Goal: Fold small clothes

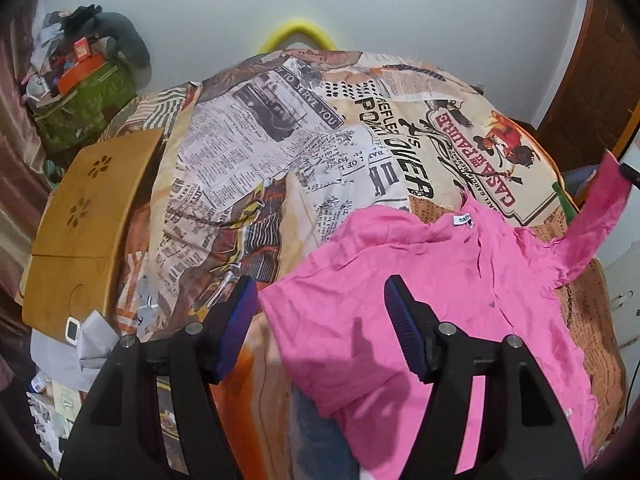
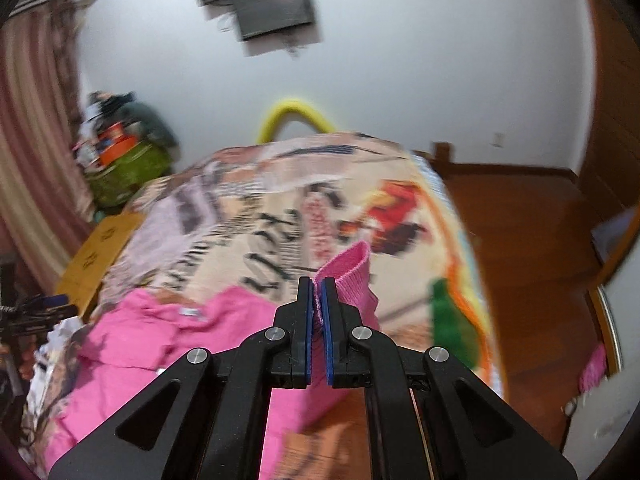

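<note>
A pink shirt (image 1: 432,280) lies spread on the printed bedspread (image 1: 280,152), collar label facing up. My left gripper (image 1: 320,300) is open and empty, hovering over the shirt's left edge. One sleeve (image 1: 592,220) is lifted up to the right. In the right wrist view my right gripper (image 2: 318,300) is shut on that pink sleeve's cuff (image 2: 348,276) and holds it above the bed; the rest of the shirt (image 2: 160,340) lies lower left.
A wooden lap table (image 1: 88,224) sits on the bed's left side. A green bag piled with clutter (image 1: 84,108) stands at back left. A yellow hoop (image 1: 298,34) is behind the bed. Wooden floor (image 2: 520,232) lies right of the bed.
</note>
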The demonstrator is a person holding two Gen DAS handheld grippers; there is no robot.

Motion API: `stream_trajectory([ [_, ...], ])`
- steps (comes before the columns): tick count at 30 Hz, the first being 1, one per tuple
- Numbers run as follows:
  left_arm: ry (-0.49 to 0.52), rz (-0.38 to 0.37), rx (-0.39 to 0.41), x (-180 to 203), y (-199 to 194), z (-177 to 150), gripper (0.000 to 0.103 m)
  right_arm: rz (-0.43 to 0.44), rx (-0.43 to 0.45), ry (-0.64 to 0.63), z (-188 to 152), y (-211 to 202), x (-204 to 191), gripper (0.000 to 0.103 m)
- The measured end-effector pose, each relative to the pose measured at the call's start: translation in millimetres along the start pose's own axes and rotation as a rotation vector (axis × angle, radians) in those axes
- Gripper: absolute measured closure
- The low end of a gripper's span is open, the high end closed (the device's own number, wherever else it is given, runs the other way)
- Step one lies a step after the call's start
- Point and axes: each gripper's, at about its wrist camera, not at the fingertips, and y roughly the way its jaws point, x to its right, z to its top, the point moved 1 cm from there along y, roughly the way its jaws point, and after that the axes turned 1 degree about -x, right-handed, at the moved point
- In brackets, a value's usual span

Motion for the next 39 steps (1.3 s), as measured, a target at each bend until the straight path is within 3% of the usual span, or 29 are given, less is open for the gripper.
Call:
stream_trajectory([
  [8, 0.015, 0.020, 0.004, -24.3, -20.9, -23.3, 0.037, 0.138, -0.072, -0.117, 0.3, 54.4, -101.3, 0.099],
  [14, 0.039, 0.052, -0.001, -36.4, -30.0, -43.8, 0.037, 0.232, -0.192, -0.161, -31.6, 102.3, -161.5, 0.099],
  [24, 0.060, 0.027, -0.043, -27.8, -20.2, -54.9, 0.037, 0.341, -0.371, -0.229, -79.0, 124.8, -211.3, 0.097],
  [26, 0.048, 0.004, -0.044, -21.8, -18.3, -47.8, 0.037, 0.344, -0.393, -0.260, -81.4, 119.4, -212.9, 0.090],
  [27, 0.044, -0.005, -0.044, -18.4, -17.6, -43.9, 0.037, 0.335, -0.386, -0.274, -80.6, 113.5, -212.5, 0.081],
  [30, 0.043, -0.048, -0.040, -1.2, -12.8, -27.5, 0.037, 0.304, -0.319, -0.283, -72.2, 93.2, -197.0, 0.063],
  [34, 0.048, -0.141, -0.071, 30.1, 5.4, -7.4, 0.037, 0.250, -0.261, -0.216, -57.1, 73.4, -153.2, 0.061],
  [39, 0.068, -0.186, -0.156, 69.7, 46.3, 5.9, 0.037, 0.137, -0.241, -0.132, -52.8, 71.6, -89.9, 0.061],
])
